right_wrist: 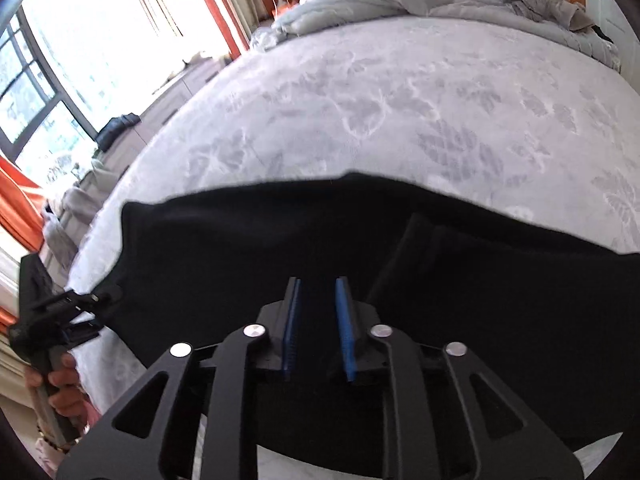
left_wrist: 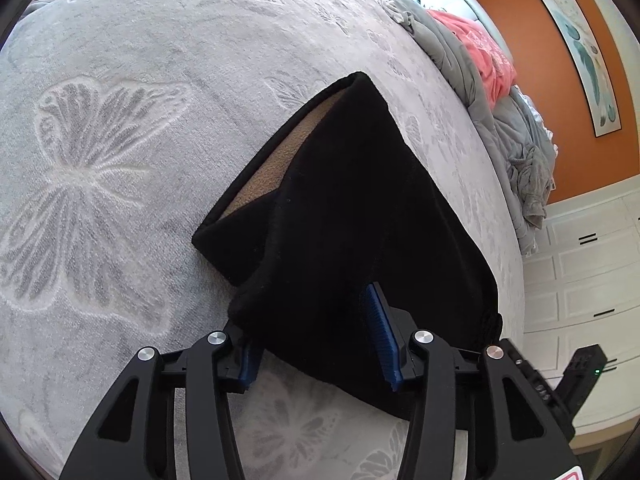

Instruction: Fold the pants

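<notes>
Black pants [left_wrist: 352,216] with a tan lining lie folded on the grey butterfly-print bed cover [left_wrist: 120,140]. My left gripper [left_wrist: 312,312] is open. Its fingers straddle the near edge of the pants, and the left blue pad [left_wrist: 248,364] is partly hidden under the cloth. In the right wrist view the pants [right_wrist: 280,248] spread wide across the bed [right_wrist: 400,100]. My right gripper [right_wrist: 318,292] hovers over them with its blue pads a narrow gap apart and nothing between them. The left gripper [right_wrist: 80,304] shows at the pants' left corner, held by a hand.
A grey duvet [left_wrist: 460,60] and pink cloth [left_wrist: 484,48] are heaped at the bed's far side. White cabinets [left_wrist: 580,280] and an orange wall stand to the right. A bright window [right_wrist: 80,60] with orange curtains is on the left.
</notes>
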`<state>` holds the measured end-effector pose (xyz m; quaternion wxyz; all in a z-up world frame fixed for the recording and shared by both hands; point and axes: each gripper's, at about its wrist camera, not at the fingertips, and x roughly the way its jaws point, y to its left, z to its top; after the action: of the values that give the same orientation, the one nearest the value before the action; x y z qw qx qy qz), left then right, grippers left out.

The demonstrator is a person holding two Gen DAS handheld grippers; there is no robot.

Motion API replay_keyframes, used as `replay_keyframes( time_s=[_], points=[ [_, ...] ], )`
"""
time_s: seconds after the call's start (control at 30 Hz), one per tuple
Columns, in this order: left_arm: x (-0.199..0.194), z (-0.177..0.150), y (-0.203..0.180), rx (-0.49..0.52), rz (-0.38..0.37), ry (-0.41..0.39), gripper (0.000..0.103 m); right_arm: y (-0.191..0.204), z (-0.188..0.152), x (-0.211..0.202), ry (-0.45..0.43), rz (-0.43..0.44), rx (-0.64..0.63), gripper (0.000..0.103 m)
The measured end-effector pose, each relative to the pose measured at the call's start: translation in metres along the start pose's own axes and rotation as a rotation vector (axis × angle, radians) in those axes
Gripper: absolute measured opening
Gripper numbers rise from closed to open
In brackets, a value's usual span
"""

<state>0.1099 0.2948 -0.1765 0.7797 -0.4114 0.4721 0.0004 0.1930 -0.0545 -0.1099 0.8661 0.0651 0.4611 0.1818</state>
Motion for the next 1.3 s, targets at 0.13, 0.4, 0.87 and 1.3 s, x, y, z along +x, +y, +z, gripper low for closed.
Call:
replay_keyframes(
  time_s=[0.13,0.4,0.87,1.3],
  points=[
    [0.0,0.005,0.004,-0.02,-0.022,0.007,0.045,-0.001,0.045,0.005,-0.026,-0.051,-0.082,0.057],
    [0.0,0.006,0.011,-0.002,-0.038,0.01,0.037,-0.007,0.069,0.118,0.24,-0.141,-0.201,0.013],
    [0.004,0.012,0.008,0.004,-0.035,-0.015,0.036,0.023,0.038,0.067,0.054,-0.13,-0.222,0.014],
    [-0.021,0.009,-0.041,0.134,0.045,-0.079,0.013,-0.033,-0.014,-0.012,0.019,-0.074,-0.037,0.041]
  ],
)
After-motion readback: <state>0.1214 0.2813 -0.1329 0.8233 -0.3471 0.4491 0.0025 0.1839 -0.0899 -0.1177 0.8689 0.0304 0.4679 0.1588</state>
